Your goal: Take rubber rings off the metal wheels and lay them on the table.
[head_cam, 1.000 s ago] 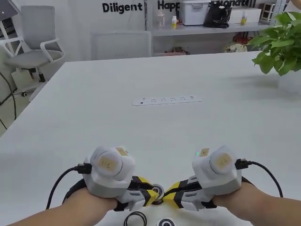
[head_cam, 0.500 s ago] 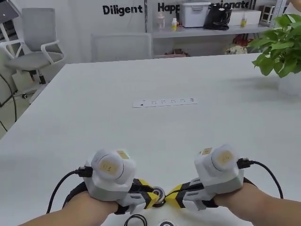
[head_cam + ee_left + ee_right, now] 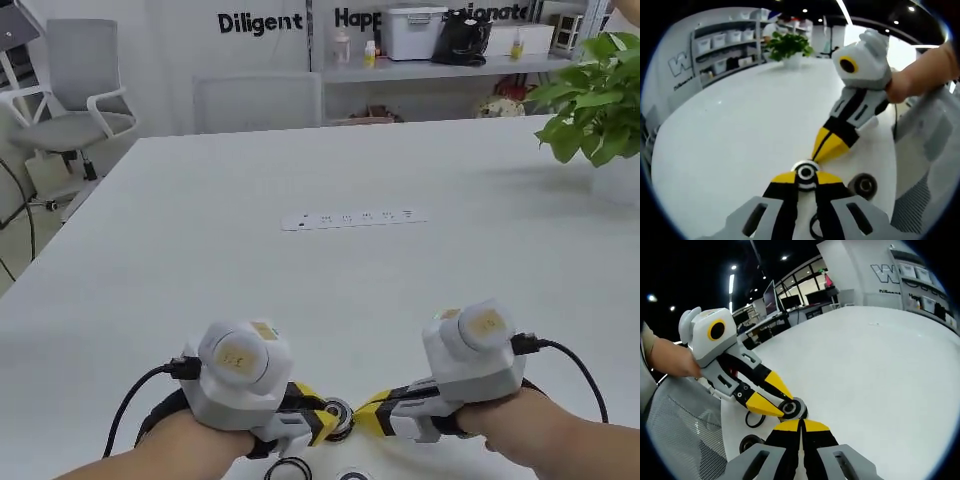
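At the bench's near edge, the left gripper's jaws clamp a wheel; the right gripper's jaws, pressed together, touch its rim.

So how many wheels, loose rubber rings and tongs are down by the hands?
Metal wheels: 2 (held wheel, table wheel)
Loose rubber ring: 1
Tongs: 2 (left tongs, right tongs)
Total: 5

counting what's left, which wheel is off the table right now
The metal wheel clamped in the left tool's yellow tips, the right tool's tip at its rim. The other wheel lies on the table near a loose rubber ring.
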{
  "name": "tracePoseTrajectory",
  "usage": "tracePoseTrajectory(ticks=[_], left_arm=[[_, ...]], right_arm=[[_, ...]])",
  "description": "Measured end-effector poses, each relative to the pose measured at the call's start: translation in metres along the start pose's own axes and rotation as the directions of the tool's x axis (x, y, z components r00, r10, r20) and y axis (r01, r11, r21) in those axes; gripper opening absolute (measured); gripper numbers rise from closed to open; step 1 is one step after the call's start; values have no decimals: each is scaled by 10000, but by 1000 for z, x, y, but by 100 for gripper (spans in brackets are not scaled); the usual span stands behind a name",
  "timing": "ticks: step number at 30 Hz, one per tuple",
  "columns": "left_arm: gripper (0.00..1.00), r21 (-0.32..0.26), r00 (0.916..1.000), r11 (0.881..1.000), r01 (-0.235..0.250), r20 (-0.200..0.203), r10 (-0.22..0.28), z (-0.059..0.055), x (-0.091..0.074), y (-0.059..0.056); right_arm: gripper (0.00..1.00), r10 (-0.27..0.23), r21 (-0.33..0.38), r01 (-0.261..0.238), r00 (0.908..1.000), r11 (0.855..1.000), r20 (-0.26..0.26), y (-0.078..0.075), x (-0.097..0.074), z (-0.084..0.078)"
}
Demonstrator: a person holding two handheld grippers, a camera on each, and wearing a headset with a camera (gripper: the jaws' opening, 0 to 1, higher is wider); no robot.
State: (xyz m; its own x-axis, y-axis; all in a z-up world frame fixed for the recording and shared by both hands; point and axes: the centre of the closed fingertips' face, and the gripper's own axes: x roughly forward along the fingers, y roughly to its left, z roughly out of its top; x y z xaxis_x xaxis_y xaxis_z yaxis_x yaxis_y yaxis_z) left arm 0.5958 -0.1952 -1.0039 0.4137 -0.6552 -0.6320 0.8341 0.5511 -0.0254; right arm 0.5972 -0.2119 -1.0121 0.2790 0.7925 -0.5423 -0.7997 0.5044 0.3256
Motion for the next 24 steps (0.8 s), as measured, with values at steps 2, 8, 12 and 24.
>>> tracePoseTrajectory(ticks=[2,8,12,24], left_arm=[[12,0,10000,10000,-13,0,13,0,0,0],[12,9,10000,10000,-69,-2,69,0,0,1],[12,13,9999,9999,-122,-2,122,0,0,1],[12,113,9999,9998,-166,-12,166,0,1,0]], right_arm=[[0,13,207,-15,9999,9998,107,1,-1,2],[0,100,81,-102,9997,9999,235,5,-1,4],[0,103,8,-104,9997,9999,243,6,-1,5],[0,427,8,-428,9987,9991,285,14,1,7]])
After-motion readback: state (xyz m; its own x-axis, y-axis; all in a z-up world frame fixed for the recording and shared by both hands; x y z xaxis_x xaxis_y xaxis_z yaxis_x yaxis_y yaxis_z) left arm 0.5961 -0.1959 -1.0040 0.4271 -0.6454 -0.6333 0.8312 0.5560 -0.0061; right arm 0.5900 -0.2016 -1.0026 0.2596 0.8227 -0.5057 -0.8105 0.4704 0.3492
